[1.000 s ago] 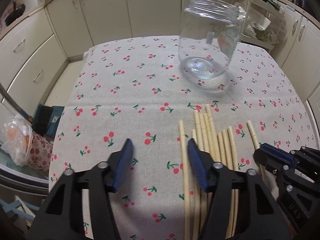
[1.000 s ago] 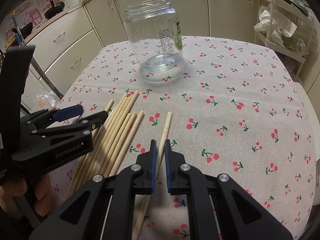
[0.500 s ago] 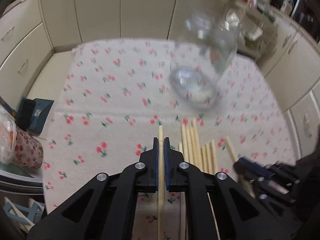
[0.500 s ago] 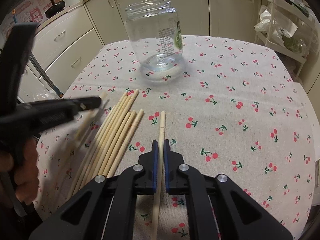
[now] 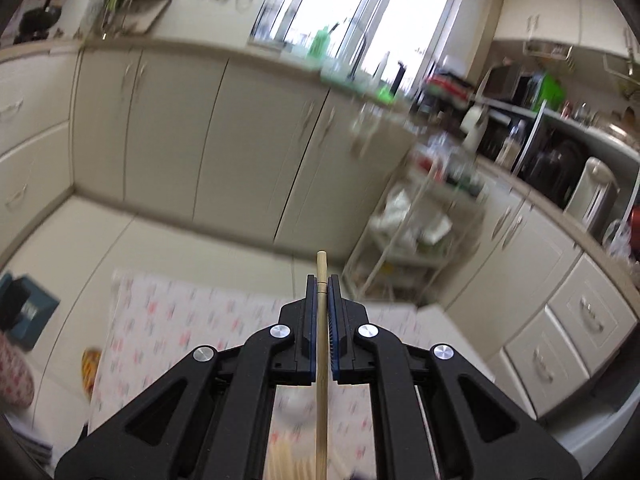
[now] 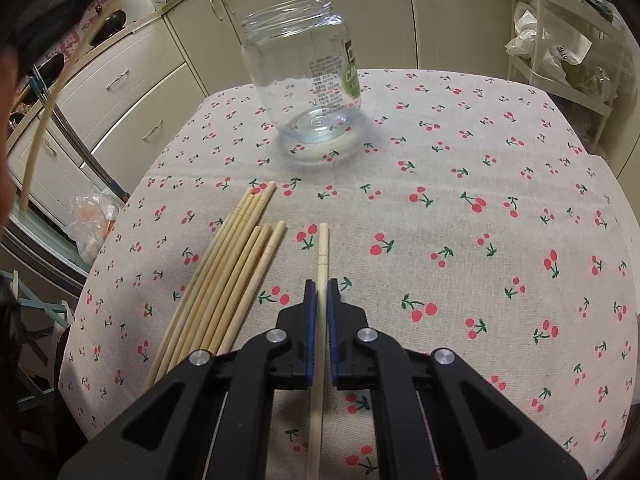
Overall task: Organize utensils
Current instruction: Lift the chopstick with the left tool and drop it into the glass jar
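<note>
My left gripper (image 5: 321, 284) is shut on a wooden chopstick (image 5: 321, 344) and is raised, tilted up toward the kitchen cabinets. That chopstick also shows blurred at the far left of the right wrist view (image 6: 38, 136). My right gripper (image 6: 321, 288) is shut on another chopstick (image 6: 322, 248) low over the cherry-print tablecloth (image 6: 480, 160). Several loose chopsticks (image 6: 228, 272) lie in a bundle just left of it. A clear glass jar (image 6: 304, 76) stands upright and open at the far middle of the table.
Cream cabinets (image 6: 132, 92) run behind and left of the table. A white wire rack with bags (image 6: 560, 40) stands at the right. The table's left edge drops to a plastic bag (image 6: 92, 216) and a stool below.
My left gripper closed on a chopstick, lifted it off the table and tilted upward. My right gripper stayed shut on its chopstick, which now lies straighter between the pads.
</note>
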